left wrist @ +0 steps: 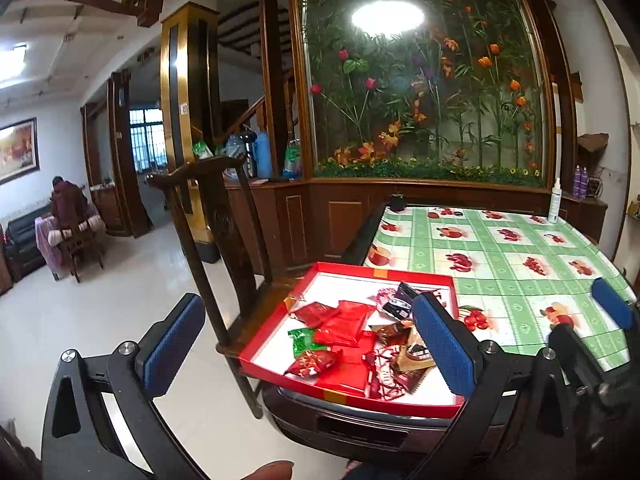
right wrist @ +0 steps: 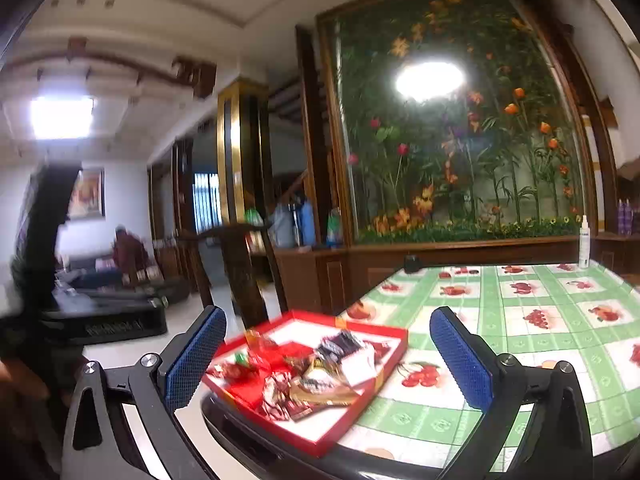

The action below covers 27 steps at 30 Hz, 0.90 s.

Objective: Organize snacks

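Observation:
A shallow red tray (left wrist: 348,398) with a white floor sits on the near left corner of the table (left wrist: 512,264). In it lie several snack packets: red ones (left wrist: 344,324), a green one (left wrist: 304,340) and a dark one (left wrist: 400,300). My left gripper (left wrist: 308,344) is open in front of the tray, its jaws empty and its right pad over the tray's right side. In the right wrist view my right gripper (right wrist: 328,360) is open too, empty, and short of the tray (right wrist: 260,420) and its snack pile (right wrist: 312,372). One of its blue fingers (left wrist: 612,308) shows at the right of the left wrist view.
A dark wooden chair (left wrist: 224,240) stands against the table's left side. A spray bottle (left wrist: 555,200) and a small black object (left wrist: 397,202) stand at the far edge of the green fruit-print cloth (right wrist: 520,320). A person (left wrist: 68,204) sits far off at the left.

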Motion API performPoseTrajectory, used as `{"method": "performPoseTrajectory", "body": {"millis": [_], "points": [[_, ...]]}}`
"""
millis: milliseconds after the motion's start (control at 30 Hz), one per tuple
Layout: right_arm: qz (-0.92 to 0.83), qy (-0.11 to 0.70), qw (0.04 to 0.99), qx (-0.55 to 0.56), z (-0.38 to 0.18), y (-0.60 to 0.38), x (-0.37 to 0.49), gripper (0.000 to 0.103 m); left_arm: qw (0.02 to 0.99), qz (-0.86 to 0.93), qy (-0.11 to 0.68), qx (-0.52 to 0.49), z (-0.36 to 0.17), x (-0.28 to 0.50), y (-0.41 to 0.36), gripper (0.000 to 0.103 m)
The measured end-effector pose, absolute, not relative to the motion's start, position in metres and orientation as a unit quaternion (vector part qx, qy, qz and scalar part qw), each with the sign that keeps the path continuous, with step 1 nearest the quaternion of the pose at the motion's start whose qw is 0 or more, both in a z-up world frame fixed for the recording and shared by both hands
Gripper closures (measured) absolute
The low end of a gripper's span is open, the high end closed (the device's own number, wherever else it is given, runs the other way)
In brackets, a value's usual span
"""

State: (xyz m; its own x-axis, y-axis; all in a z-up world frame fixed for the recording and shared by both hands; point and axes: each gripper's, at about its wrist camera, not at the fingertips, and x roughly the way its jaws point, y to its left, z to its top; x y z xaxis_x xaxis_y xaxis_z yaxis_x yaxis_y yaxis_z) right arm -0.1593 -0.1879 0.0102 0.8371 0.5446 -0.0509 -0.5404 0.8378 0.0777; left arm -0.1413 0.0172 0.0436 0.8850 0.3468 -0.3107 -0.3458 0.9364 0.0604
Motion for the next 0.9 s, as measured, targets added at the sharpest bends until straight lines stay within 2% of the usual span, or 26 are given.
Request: {"method": "performPoseTrajectory", "body": {"millis": [900], "points": [[0.294, 0.079, 0.952, 0.036, -0.002, -0.173, -0.153, 0.000, 0.965, 0.191, 0.179, -0.004, 0.034, -0.145, 0.032, 0.000]]}}
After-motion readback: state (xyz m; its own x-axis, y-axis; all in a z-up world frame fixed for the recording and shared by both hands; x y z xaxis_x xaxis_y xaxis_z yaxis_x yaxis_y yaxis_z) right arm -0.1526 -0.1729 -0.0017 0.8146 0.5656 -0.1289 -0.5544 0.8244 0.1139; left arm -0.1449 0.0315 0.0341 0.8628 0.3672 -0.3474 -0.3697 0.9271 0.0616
